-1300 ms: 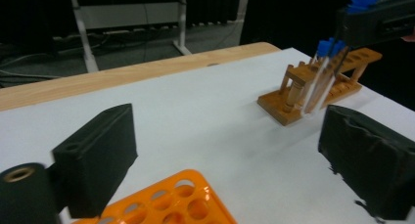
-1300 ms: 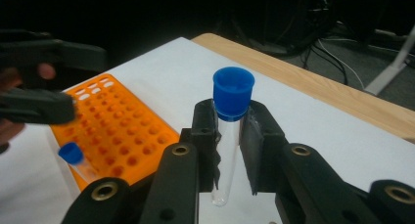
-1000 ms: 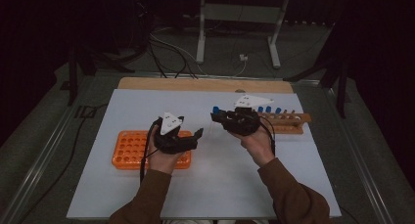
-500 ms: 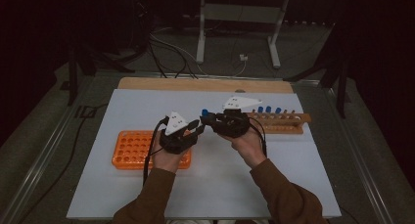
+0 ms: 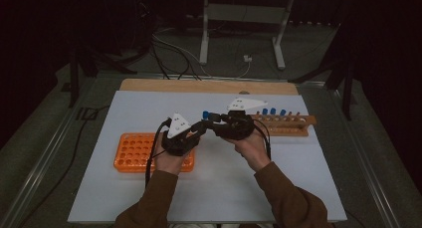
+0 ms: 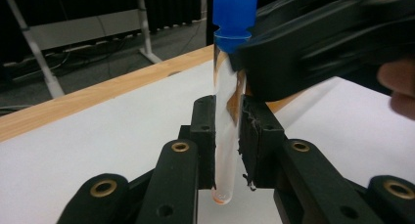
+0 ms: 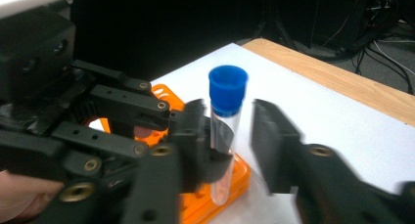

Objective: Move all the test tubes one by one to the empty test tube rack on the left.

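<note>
Now left tongs [image 6: 226, 145] clamped on upright test tube [image 6: 228, 101], right tongs [image 7: 230, 136] just opening around it, hands level, tip to tip.

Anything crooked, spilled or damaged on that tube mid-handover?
Nothing stands out. The blue-capped tube stands upright and intact, cap seated, clamped in the left claw. The right claw has just been opening, its pads off the glass. A faint orange tint sits at the tube's bottom; no spill shows on the white table.

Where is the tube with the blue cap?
The tube stands upright, clamped in the left tongs, mid-table between the orange rack and the wooden rack.
</note>
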`<control>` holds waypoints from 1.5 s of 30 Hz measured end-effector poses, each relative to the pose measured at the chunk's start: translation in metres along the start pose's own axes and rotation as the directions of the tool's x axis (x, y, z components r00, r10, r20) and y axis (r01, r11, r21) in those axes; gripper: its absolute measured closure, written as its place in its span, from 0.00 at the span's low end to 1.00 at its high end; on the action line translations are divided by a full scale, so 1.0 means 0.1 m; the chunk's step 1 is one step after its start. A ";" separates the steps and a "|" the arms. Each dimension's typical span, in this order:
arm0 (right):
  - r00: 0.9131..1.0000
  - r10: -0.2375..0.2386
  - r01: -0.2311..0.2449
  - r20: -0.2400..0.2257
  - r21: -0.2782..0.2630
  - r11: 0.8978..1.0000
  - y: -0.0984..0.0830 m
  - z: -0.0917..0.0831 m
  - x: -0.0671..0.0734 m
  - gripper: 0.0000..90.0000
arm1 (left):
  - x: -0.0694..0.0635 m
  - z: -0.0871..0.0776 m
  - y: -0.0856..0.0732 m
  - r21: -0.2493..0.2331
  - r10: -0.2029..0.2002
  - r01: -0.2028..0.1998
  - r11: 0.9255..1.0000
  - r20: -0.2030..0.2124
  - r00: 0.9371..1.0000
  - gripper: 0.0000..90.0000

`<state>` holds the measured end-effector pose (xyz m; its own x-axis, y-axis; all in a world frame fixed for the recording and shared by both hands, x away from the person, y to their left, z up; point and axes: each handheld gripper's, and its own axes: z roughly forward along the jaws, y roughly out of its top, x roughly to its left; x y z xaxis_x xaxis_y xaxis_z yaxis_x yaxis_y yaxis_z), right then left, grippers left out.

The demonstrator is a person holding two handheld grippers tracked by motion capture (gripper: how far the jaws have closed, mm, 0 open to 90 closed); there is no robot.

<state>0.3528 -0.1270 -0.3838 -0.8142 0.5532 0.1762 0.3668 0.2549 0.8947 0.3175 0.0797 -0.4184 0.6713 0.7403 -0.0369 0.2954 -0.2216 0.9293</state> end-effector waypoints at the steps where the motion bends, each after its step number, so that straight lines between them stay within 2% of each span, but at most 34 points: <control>1: 1.000 0.002 -0.002 0.000 -0.007 1.000 0.00 -0.02 -0.01 0.60 | 0.02 -0.01 0.00 -0.001 -0.006 0.006 1.000 -0.006 1.000 0.87; 6: 1.000 0.010 -0.010 0.016 -0.021 1.000 -0.03 -0.11 -0.09 0.34 | 0.12 -0.08 -0.01 -0.014 -0.035 0.035 0.999 -0.037 0.999 0.87; 9: 0.999 0.009 -0.008 0.047 -0.023 1.000 -0.06 -0.17 -0.15 0.16 | 0.17 -0.13 -0.03 -0.022 -0.052 0.051 0.998 -0.045 0.998 0.87; 14: 0.994 0.021 -0.020 0.110 -0.010 1.000 -0.15 -0.24 -0.25 0.03 | 0.23 -0.23 -0.09 -0.030 -0.077 0.075 0.997 -0.049 0.996 0.87; 17: 0.988 0.019 -0.020 0.152 0.005 1.000 -0.23 -0.29 -0.32 0.00 | 0.26 -0.29 -0.15 -0.026 -0.085 0.084 0.996 -0.047 0.995 0.87; 20: 0.980 -0.005 0.000 0.201 0.024 1.000 -0.30 -0.35 -0.35 0.00 | 0.29 -0.35 -0.20 -0.027 -0.099 0.098 0.995 -0.049 0.994 0.87; 25: 0.973 -0.006 0.001 0.229 0.026 1.000 -0.40 -0.48 -0.41 0.00 | 0.32 -0.42 -0.30 -0.018 -0.114 0.114 0.993 -0.050 0.992 0.87; 37: 0.970 0.014 -0.012 0.243 -0.009 1.000 -0.53 -0.78 -0.47 0.00 | 0.32 -0.48 -0.57 0.004 -0.148 0.148 0.989 -0.044 0.988 0.87; 45: 0.967 0.038 -0.036 0.253 -0.012 0.999 -0.66 -0.87 -0.51 0.00 | 0.27 -0.53 -0.69 0.038 -0.139 0.140 0.989 -0.029 0.990 0.87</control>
<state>0.3313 -0.2413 -0.4162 -0.6595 0.7449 0.1009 0.3908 0.2252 0.8925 0.2788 0.1486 -0.4643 0.6036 0.7821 -0.1548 0.4121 -0.1398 0.9004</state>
